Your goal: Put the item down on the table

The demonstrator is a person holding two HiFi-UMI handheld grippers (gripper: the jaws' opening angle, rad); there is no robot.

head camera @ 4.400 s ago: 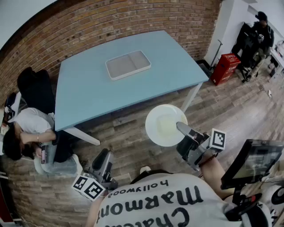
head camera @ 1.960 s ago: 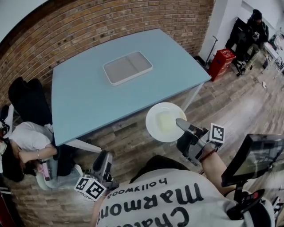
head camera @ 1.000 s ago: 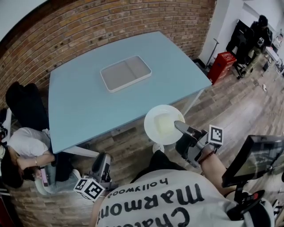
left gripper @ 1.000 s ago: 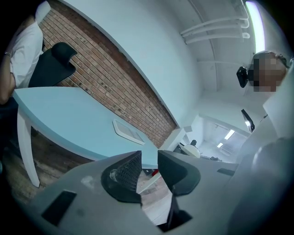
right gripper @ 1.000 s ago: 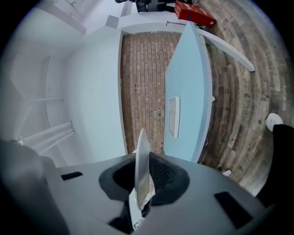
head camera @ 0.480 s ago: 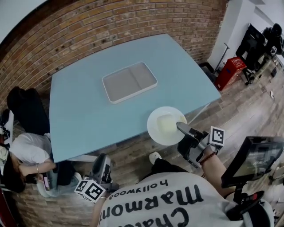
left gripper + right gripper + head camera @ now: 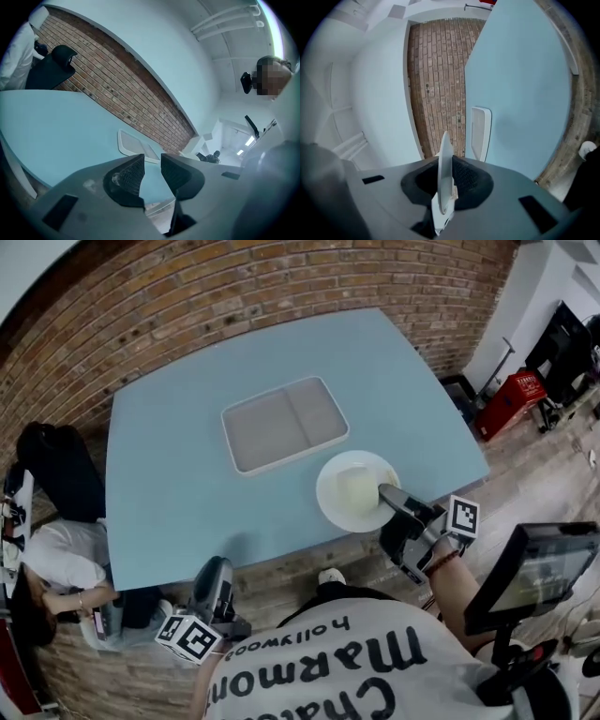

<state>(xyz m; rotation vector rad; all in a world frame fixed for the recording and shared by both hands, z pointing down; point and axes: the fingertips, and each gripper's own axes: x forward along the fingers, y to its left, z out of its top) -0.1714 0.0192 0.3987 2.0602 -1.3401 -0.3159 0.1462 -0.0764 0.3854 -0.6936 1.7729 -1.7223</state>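
A round white plate [image 7: 352, 486] is held at its rim by the right gripper [image 7: 386, 493]. In the right gripper view the plate [image 7: 444, 159] is seen on edge, and it is pinched between the jaws of the right gripper [image 7: 449, 164]. The plate is held over the near right part of the light blue surface [image 7: 178, 493], with its near rim about over the near edge. Whether the plate touches the surface cannot be told.

A white two-part tray [image 7: 285, 423] lies flat near the middle, just past the plate. Much bare room is seen left of the plate and the tray, and a bare strip at the right edge.

The left gripper [image 7: 212, 579] is held low by the near edge, above the wooden floor [image 7: 281, 582]. The jaws of the left gripper [image 7: 152, 161] are a little apart, with nothing between them. A brick wall [image 7: 234, 287] runs behind the far edge.
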